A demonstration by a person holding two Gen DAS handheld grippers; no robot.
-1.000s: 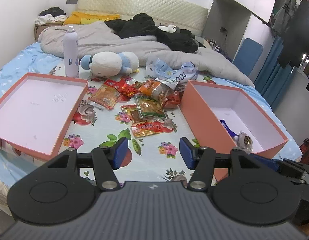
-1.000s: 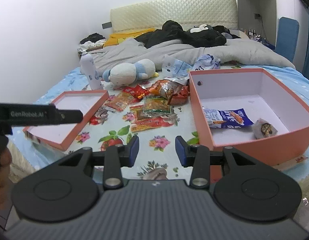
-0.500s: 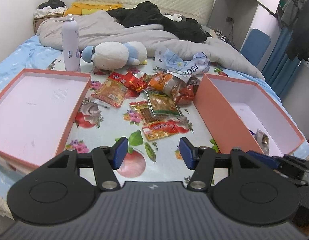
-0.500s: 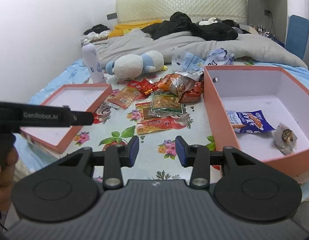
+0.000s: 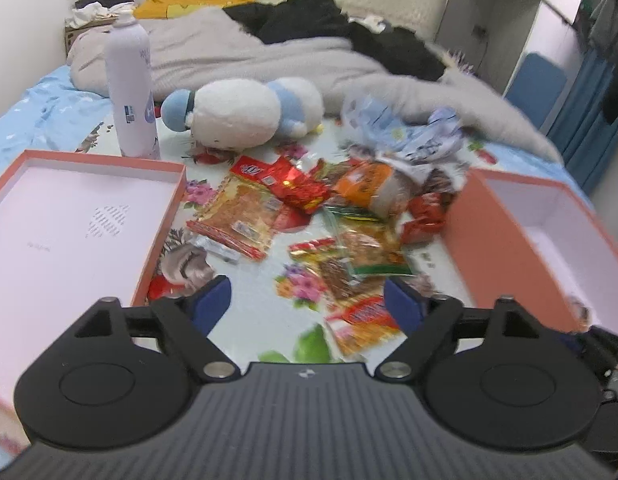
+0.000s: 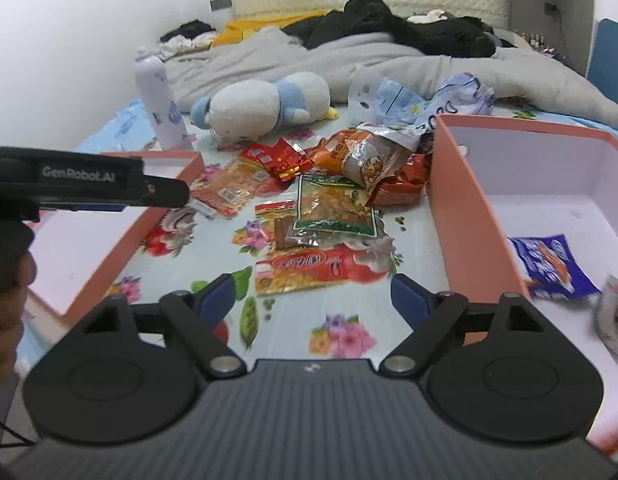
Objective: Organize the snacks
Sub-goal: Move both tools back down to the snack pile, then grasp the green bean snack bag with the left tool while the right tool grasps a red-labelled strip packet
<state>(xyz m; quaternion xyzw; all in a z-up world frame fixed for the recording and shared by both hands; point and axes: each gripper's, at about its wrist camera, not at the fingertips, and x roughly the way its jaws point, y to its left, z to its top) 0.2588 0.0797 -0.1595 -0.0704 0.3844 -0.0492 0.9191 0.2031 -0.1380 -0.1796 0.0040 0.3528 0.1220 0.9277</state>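
Observation:
Several snack packets (image 5: 309,200) (image 6: 329,200) lie in a heap on the flowered bedsheet between two salmon boxes. A long red-orange packet (image 5: 361,320) (image 6: 309,268) is the nearest one. My left gripper (image 5: 307,300) hovers just above it with its jaws opening and nothing between the blue pads. My right gripper (image 6: 312,298) hangs a little short of the same packet, jaws also opening and empty. The deep box (image 5: 469,224) (image 6: 461,208) on the right holds a blue packet (image 6: 549,264) and a small wrapped snack (image 6: 617,312). The shallow lid (image 5: 69,220) (image 6: 81,256) on the left holds nothing.
A white spray bottle (image 5: 131,92) (image 6: 159,104) and a white-and-blue plush toy (image 5: 245,112) (image 6: 265,104) stand behind the heap, beside a crumpled plastic bag (image 5: 405,136). A grey duvet (image 5: 269,60) and black clothes fill the far bed. A hand (image 6: 5,300) grips the left tool.
Both grippers have moved forward and down toward the snack heap, which now looms larger. Both pairs of jaws have spread wider, the right one by more.

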